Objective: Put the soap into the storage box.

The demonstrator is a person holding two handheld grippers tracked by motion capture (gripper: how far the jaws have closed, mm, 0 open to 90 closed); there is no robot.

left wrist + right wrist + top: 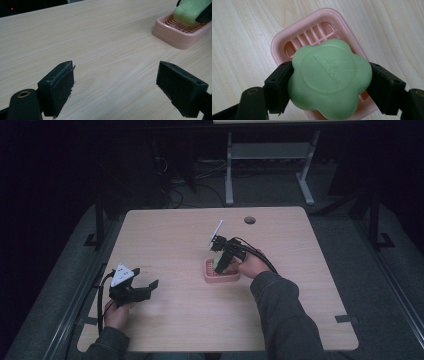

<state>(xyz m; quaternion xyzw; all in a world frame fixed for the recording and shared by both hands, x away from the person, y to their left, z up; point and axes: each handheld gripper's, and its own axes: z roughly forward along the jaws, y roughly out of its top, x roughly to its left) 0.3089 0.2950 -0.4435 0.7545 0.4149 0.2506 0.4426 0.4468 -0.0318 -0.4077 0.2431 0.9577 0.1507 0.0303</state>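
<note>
Green soap (329,80), pink slatted dish (287,37), pale wood-grain table (242,37).

Support: light wood-grain table (175,235) | cable hole (250,220) near its far edge | pink slatted soap dish (212,276) resting directly on the tabletop, on the near side of the hole, toward the centre

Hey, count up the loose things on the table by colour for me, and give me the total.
Green: 1, the flower-shaped green soap bar, clamped between the fingers of the right gripper above the dish.
Pink: 1, the pink plastic slatted soap dish, resting on the light wooden table.
Total: 2.
</note>
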